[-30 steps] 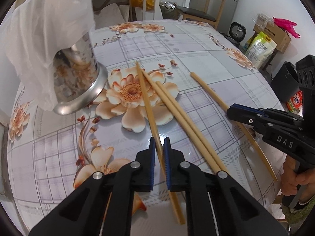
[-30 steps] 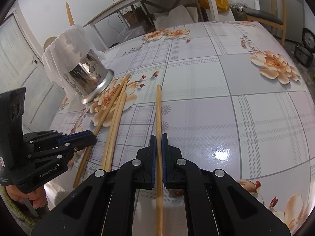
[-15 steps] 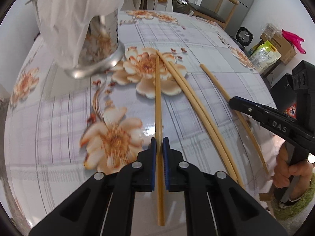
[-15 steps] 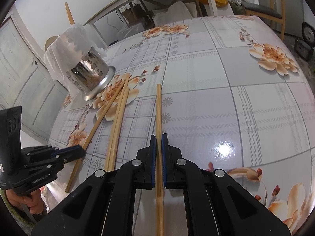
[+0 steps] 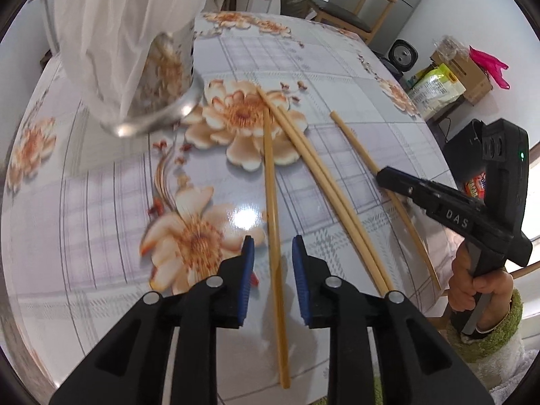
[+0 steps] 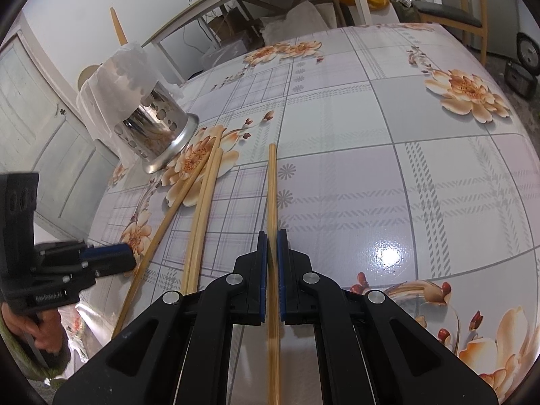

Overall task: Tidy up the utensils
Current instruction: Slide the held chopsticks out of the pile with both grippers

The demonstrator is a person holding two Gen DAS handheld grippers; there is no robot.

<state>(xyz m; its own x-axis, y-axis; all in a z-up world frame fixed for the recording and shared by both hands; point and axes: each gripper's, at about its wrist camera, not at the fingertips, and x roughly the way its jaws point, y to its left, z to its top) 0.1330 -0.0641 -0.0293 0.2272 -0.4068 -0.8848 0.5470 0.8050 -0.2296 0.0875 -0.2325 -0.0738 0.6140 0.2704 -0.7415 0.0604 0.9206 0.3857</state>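
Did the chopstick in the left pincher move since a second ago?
Yes. The chopstick swung: its far tip left the paired chopsticks and now lies straighter. The left gripper has just been opening; the chopstick lies loose between its jaws.

Four chopsticks, one holder, two tongs on one desk (image 6: 422,182).
Counted were one single chopstick (image 5: 274,202), one touching pair of chopsticks (image 5: 332,189), a fourth chopstick (image 6: 272,202), one steel utensil holder (image 6: 155,135) upper left, left tongs (image 5: 270,248) and right tongs (image 6: 272,236).
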